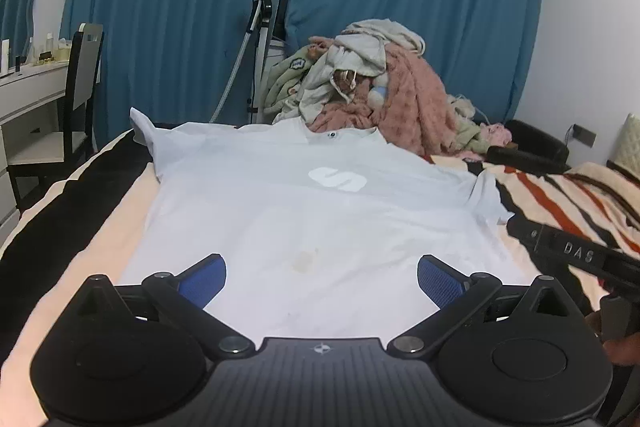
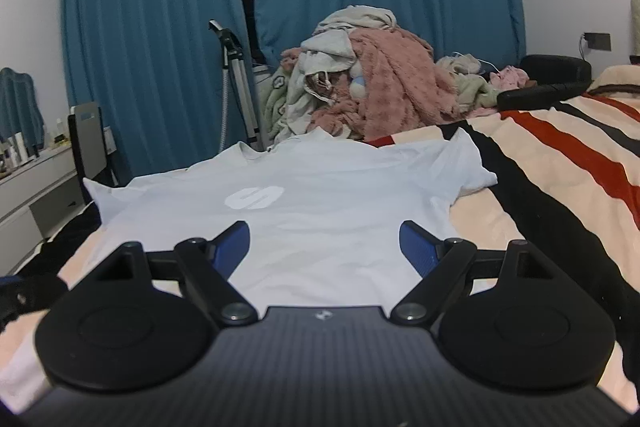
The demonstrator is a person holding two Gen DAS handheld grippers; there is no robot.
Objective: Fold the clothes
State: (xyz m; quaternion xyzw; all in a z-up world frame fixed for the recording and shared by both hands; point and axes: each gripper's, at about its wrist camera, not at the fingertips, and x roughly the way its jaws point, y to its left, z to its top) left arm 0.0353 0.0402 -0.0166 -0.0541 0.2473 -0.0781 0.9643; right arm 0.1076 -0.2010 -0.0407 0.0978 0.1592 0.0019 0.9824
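My white T-shirt [image 1: 304, 227] lies flat on the striped bed [image 2: 560, 163], logo up; both my grippers [image 1: 322, 281] [image 2: 325, 247] gape wide, empty.

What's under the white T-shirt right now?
The T-shirt lies flat on the striped blanket covering the bed; cream and black bands show along its edges. Whatever lies directly beneath the shirt is covered.

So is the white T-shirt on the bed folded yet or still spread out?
Spread out. The white T-shirt lies flat on the bed, both sleeves out to the sides, collar and chest logo showing; no fold made.
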